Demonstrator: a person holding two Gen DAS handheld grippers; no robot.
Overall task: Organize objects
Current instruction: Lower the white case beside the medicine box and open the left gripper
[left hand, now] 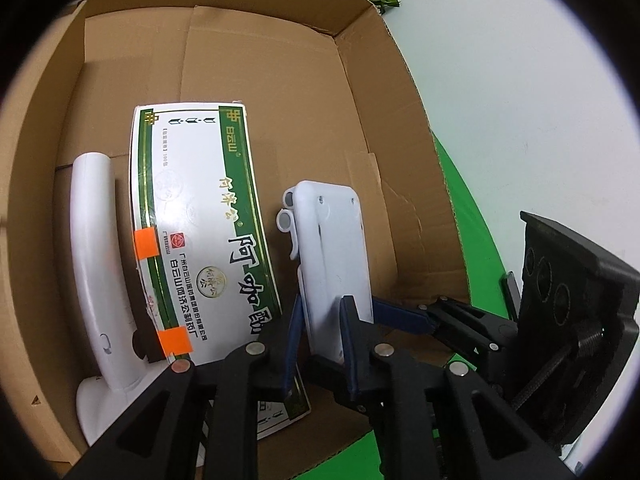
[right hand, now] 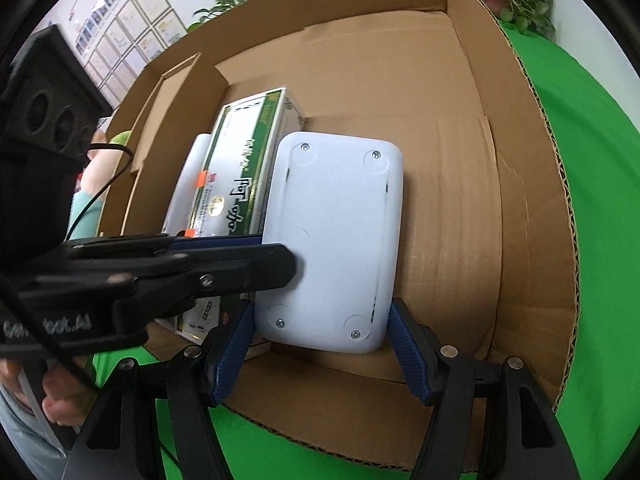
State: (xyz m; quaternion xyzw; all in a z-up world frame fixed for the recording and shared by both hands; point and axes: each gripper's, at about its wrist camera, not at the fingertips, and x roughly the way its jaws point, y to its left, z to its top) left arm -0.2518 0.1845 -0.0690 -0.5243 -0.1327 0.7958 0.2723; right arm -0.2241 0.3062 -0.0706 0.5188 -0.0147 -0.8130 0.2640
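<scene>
Inside an open cardboard box (right hand: pixel 472 184) on a green-covered bench (right hand: pixel 600 200), two hand-held grippers lower one white plastic device (right hand: pixel 332 240) together. Nearest, the right gripper (right hand: pixel 320 334) straddles the device's near end, its blue-padded fingers (right hand: pixel 406 344) at the two long sides, apparently grasping it. The left gripper (left hand: pixel 320 344) is clenched narrowly on the device's thin edge. Just beyond, touching or nearly touching the device, lies a green-and-white carton (left hand: pixel 200 240) with orange tape tabs, and past that a curved white handle (left hand: pixel 98 264) by the box wall. The step in hand looks like placing the device beside the carton. Next, both grippers would need to settle it flat, release and lift clear.
</scene>
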